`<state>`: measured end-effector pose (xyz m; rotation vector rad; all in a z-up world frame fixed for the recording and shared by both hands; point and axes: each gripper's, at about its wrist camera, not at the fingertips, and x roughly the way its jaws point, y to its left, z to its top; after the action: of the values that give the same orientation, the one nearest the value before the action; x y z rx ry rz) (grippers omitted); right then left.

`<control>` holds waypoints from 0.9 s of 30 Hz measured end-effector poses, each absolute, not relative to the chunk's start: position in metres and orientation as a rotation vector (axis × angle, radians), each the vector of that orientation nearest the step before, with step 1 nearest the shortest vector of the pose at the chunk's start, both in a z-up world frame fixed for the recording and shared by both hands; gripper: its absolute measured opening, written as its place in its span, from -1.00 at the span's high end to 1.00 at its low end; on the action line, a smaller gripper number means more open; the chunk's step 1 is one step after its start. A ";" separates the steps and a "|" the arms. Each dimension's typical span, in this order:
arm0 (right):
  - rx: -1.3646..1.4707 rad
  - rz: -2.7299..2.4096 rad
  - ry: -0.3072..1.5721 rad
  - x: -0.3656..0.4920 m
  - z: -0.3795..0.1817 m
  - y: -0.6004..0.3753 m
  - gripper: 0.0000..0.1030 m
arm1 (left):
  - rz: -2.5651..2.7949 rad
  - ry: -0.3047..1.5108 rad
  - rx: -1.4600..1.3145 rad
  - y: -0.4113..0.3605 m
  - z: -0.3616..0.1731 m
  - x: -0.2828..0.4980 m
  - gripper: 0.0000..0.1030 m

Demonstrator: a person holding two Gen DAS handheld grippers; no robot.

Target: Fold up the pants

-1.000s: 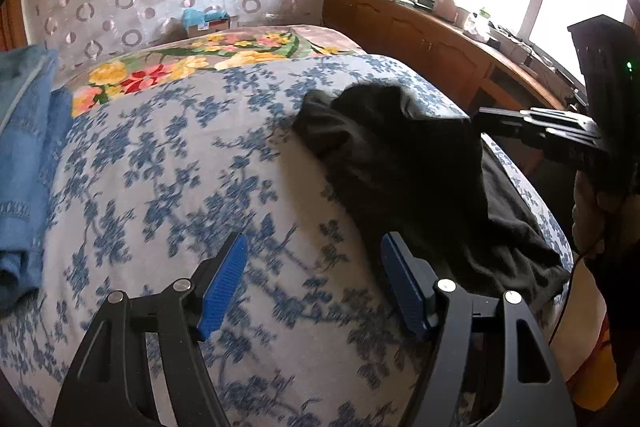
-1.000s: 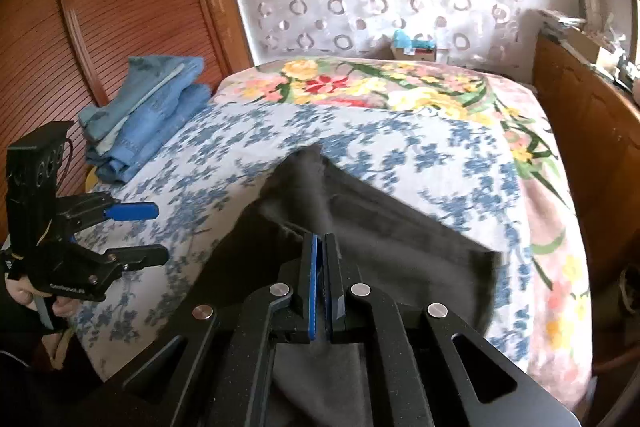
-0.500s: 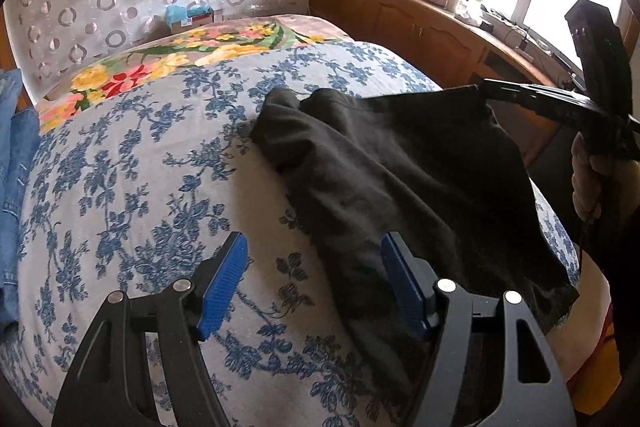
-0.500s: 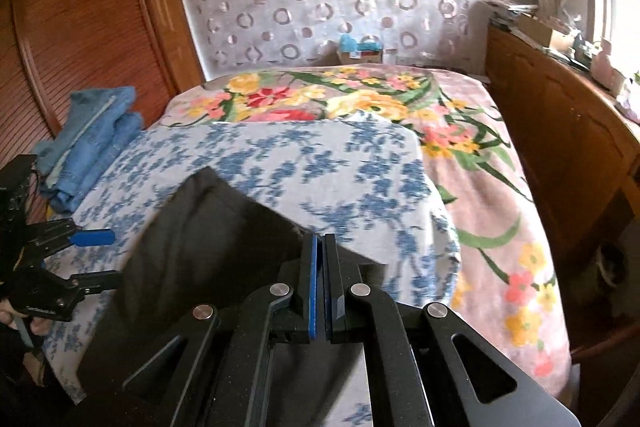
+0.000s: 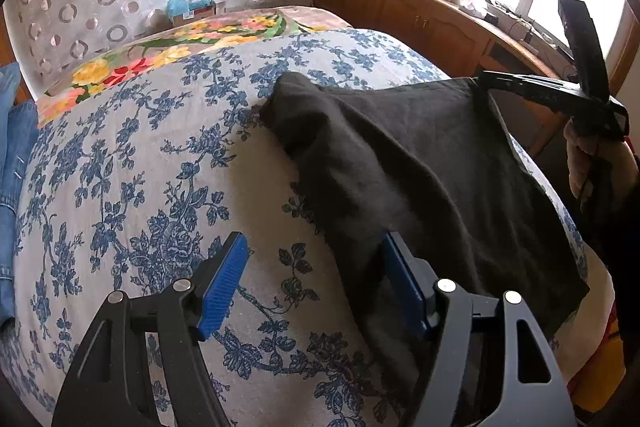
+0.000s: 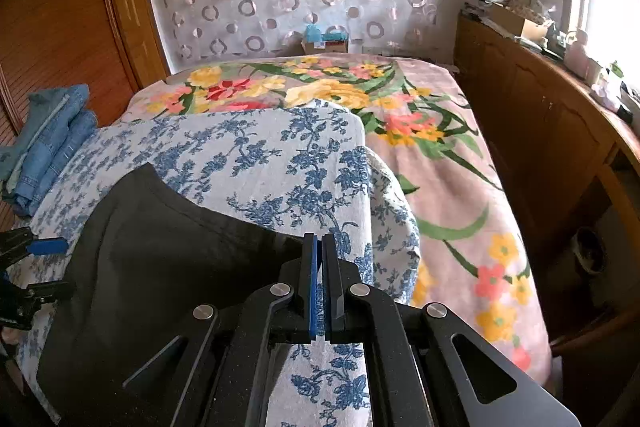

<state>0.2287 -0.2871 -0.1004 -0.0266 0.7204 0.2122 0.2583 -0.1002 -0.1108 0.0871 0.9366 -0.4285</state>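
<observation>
A: How many grippers are there?

B: Two. The right gripper [image 6: 319, 255] has its jaws squeezed together on a corner of the black pants [image 5: 420, 179]. It holds that corner up in the air.

A: And the other one?

B: The left gripper [image 5: 316, 269] is wide open. Its two blue pads [image 5: 224, 283] have nothing pinched between them. One pad is over the bedspread and the other is right at the edge of the pants.

A: Where are the pants?

B: There is one black pair. It lies on the blue flower bedspread [image 5: 132, 155], near the side of the bed by the cabinet [image 6: 532, 131]. One corner is lifted, the rest droops down onto the bed.

A: Any other clothes?

B: One pile of blue jeans [image 6: 48, 143] at the far side of the bed, well apart from the black pair.

A: How many covers on the bed?

B: Two. The blue flower one lies on top of a pink blanket with yellow and red flowers [image 6: 448, 163].
</observation>
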 end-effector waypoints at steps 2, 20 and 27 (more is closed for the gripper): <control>-0.033 0.201 0.734 0.231 -0.103 -0.285 0.97 | -0.421 0.941 0.092 -0.099 -0.113 0.258 -0.37; 0.055 0.247 0.726 0.206 -0.101 -0.295 0.58 | -0.476 0.867 0.016 -0.096 -0.091 0.289 -0.24; 0.055 0.255 0.777 0.210 -0.112 -0.291 0.55 | -0.456 0.894 0.005 -0.102 -0.101 0.322 -0.09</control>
<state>0.2098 -0.2911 -0.1122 0.0553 0.7765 0.2550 0.3217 -0.1016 -0.1009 0.0049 0.8941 -0.4562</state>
